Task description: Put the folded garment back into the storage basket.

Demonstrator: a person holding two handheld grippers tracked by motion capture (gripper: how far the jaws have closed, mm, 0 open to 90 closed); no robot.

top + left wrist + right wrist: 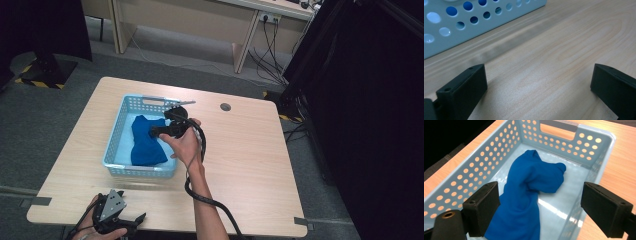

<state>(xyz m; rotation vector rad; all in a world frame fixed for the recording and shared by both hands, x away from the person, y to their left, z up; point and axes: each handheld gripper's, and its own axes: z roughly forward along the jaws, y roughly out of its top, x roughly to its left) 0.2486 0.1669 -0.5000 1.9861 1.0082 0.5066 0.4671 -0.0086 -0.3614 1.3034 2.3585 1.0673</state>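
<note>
Cloth (529,195): blue, crumpled, lying on the basket floor; its long axis runs along the basket's length.
Counter (250,150): wooden, carries the basket.
Basket (114,145): pale blue, perforated, the landmark here.
Right gripper (165,131): over the basket's right rim, fingers spread wide, empty; cloth lies just ahead and below, between them.
Left gripper (127,222): near the counter's front edge, well apart from the basket, fingers wide apart, holding nothing.
Nearer hand: right, by my judgement.

The crumpled blue cloth (529,195) runs off the right gripper view's bottom edge; the pale blue perforated plastic basket (461,32) is cropped in the left gripper view.
</note>
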